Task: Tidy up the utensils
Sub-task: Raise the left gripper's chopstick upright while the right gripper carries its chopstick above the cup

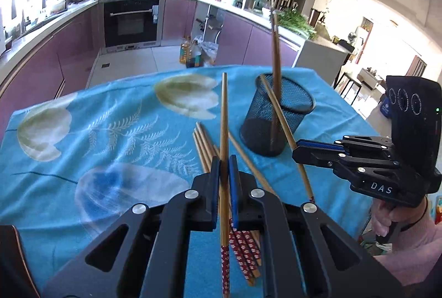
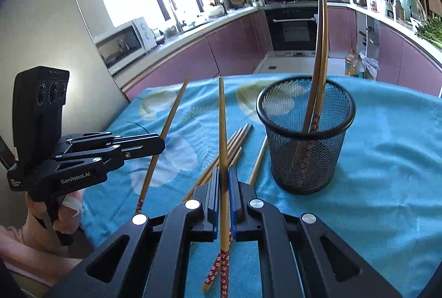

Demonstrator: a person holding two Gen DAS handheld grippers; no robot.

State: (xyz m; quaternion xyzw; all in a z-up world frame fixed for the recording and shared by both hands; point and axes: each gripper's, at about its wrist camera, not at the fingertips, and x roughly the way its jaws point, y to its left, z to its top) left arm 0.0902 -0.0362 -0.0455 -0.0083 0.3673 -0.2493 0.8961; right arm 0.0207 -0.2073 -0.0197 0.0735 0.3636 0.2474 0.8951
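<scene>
In the left wrist view my left gripper [image 1: 224, 160] is shut on a bamboo chopstick [image 1: 224, 115], held off the table with its thin end pointing away. To the right, my right gripper [image 1: 297, 152] is shut on another chopstick [image 1: 281, 121] that slants in front of the black mesh cup [image 1: 276, 121]. In the right wrist view the right gripper [image 2: 223, 171] clamps its chopstick [image 2: 222, 121], and the left gripper [image 2: 162, 144] holds its chopstick [image 2: 170, 118] at the left. The mesh cup [image 2: 305, 137] holds two chopsticks [image 2: 320, 55] standing upright. Several loose chopsticks [image 2: 237, 142] lie on the cloth between the grippers and the cup.
A blue flowered cloth [image 1: 116, 126] covers the table; its far edge drops to the kitchen floor. Oil bottles [image 1: 190, 55] stand on the floor beyond. Purple cabinets and an oven [image 1: 131, 21] line the back. A person's hand [image 2: 41, 218] grips the left tool.
</scene>
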